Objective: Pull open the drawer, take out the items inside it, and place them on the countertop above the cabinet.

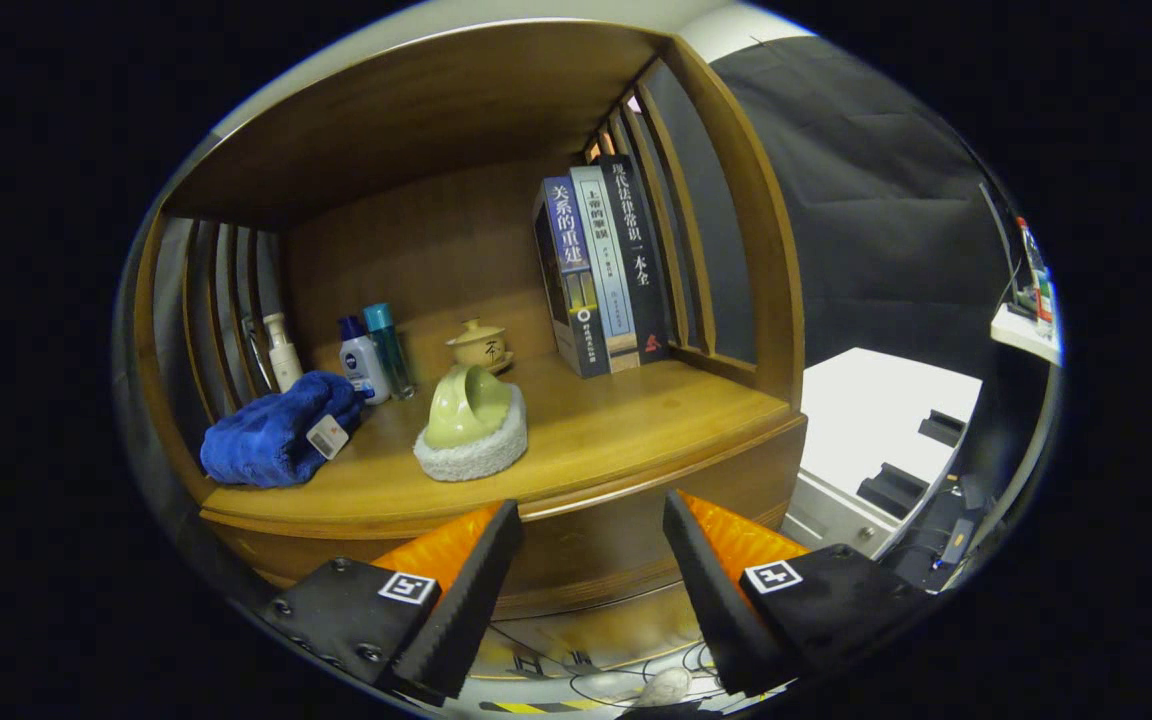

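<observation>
Drawer (pixel 586 560) front runs below the counter edge of the wooden cabinet (pixel 736 200), just ahead of the claw (pixel 591 570); it looks closed, flush with the cabinet face, and what lies inside is hidden. The claw is released, its two fingers (pixel 461 610) spread wide with nothing between them, the drawer front showing through the gap. The counter (pixel 636 420) lies beyond and above the fingers. On it, at the back right, three books (pixel 601 270) stand upright together. At the left lies a crumpled blue towel (pixel 271 435) with a tag. Near the middle sits a white fluffy pad with a pale green handle (pixel 471 420). Behind it stands a small lidded teacup (pixel 478 345), and left of that are three small bottles (pixel 366 355).
</observation>
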The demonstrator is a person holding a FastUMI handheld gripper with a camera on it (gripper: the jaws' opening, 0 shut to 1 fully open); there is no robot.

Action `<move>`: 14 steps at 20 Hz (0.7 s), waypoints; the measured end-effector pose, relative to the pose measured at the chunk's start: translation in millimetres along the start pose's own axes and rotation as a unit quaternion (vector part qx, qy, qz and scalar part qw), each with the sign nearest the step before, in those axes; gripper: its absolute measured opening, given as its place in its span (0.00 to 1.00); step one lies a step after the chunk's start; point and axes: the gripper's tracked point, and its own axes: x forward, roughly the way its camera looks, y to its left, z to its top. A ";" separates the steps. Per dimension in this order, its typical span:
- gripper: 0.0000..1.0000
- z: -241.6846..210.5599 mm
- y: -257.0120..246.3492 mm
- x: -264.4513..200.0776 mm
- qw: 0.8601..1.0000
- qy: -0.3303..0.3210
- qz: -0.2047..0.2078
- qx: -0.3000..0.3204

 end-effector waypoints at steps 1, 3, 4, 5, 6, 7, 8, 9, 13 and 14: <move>0.96 6.4 3.4 -8.0 1.000 -0.005 0.001 -0.002; 0.96 17.9 12.4 -26.2 1.000 -0.012 0.005 -0.013; 0.96 19.4 17.6 -37.2 1.000 -0.010 0.008 -0.023; 0.97 20.2 21.6 -49.3 0.999 -0.009 0.011 -0.031; 0.97 19.3 26.4 -62.1 0.999 -0.007 0.014 -0.041; 0.97 15.8 29.5 -74.8 0.999 -0.008 0.014 -0.049; 0.97 17.4 29.9 -84.6 0.998 -0.013 0.010 -0.056; 0.98 20.4 31.6 -92.4 0.998 -0.018 0.008 -0.061; 0.98 39.0 39.9 -109.9 0.999 -0.032 0.015 -0.036; 0.98 43.3 38.0 -112.3 0.999 -0.035 0.012 -0.028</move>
